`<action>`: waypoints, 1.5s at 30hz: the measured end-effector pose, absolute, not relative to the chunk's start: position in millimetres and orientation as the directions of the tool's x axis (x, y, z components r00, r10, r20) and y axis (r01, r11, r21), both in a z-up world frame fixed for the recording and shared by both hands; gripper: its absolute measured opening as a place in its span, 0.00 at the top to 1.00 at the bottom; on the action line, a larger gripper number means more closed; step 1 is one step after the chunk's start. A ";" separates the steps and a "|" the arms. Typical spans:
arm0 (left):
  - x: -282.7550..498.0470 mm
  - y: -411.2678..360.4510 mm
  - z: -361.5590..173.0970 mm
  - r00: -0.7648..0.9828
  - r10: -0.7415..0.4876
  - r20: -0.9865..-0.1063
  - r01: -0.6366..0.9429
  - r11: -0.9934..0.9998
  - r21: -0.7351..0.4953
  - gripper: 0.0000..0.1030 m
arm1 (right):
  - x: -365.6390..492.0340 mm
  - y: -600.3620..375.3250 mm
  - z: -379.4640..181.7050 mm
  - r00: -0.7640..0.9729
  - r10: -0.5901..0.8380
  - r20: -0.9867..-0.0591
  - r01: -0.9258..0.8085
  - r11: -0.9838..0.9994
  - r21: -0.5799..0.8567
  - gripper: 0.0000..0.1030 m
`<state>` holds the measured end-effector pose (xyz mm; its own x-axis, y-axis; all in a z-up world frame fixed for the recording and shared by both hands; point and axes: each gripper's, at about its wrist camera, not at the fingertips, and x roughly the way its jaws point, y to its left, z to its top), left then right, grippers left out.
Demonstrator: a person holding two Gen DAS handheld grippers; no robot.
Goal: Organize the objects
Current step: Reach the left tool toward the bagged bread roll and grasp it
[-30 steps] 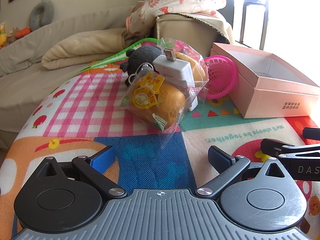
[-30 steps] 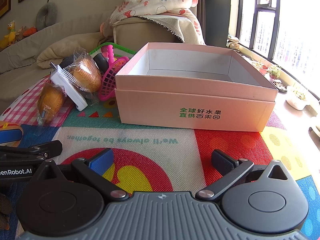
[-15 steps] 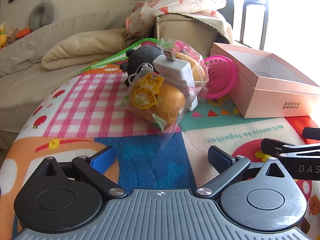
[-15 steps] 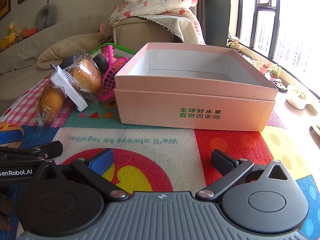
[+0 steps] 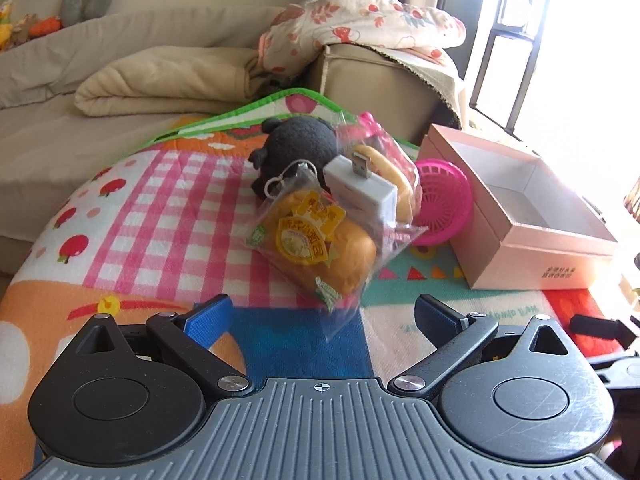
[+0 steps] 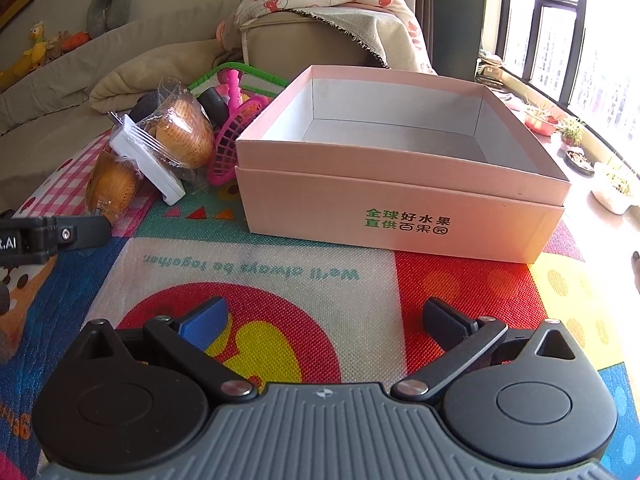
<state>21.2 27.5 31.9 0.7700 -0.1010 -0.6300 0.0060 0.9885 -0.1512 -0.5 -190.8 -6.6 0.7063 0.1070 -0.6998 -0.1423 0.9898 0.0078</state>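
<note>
A pile of objects lies on the colourful play mat: a bagged bread roll (image 5: 320,244), a white USB charger block (image 5: 360,192), a second bagged bun (image 6: 184,132), a black plush toy (image 5: 298,148) and a pink plastic basket (image 5: 440,210). An open, empty pink box (image 6: 400,192) stands to their right. My left gripper (image 5: 322,314) is open and empty, just short of the bread roll. My right gripper (image 6: 324,318) is open and empty, in front of the pink box.
The play mat (image 6: 280,268) covers the surface. A beige sofa with a folded blanket (image 5: 160,84) and a floral quilt (image 5: 360,28) lies behind. A window with potted plants (image 6: 576,132) is at the right. The left gripper's side shows in the right wrist view (image 6: 52,236).
Both grippers have risen and tilted a little, moving slightly forward; the pile and box look lower in view. Both stay open. No object has moved.
</note>
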 end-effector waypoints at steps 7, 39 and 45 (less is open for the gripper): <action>51.9 47.6 34.8 0.774 -0.020 -0.633 -0.058 0.993 -0.102 0.01 | 3.1 -187.5 -5.6 0.685 0.078 -0.725 -0.107 0.994 0.006 0.00; 59.3 75.9 27.7 0.750 -0.039 -0.660 0.047 0.999 -0.006 0.10 | -39.7 -158.7 25.9 0.820 0.161 -0.550 -0.295 0.941 -0.163 0.00; 55.5 87.7 29.2 0.771 -0.056 -0.634 0.067 0.998 -0.006 0.38 | -27.5 -119.7 36.8 0.780 0.286 -0.556 -0.431 0.890 -0.147 0.03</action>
<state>55.5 87.7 29.2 0.7709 -0.0559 -0.6345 0.0674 0.9977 -0.0061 -27.5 -119.7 36.8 0.7799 0.2864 -0.5565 -0.4315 0.8901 -0.1466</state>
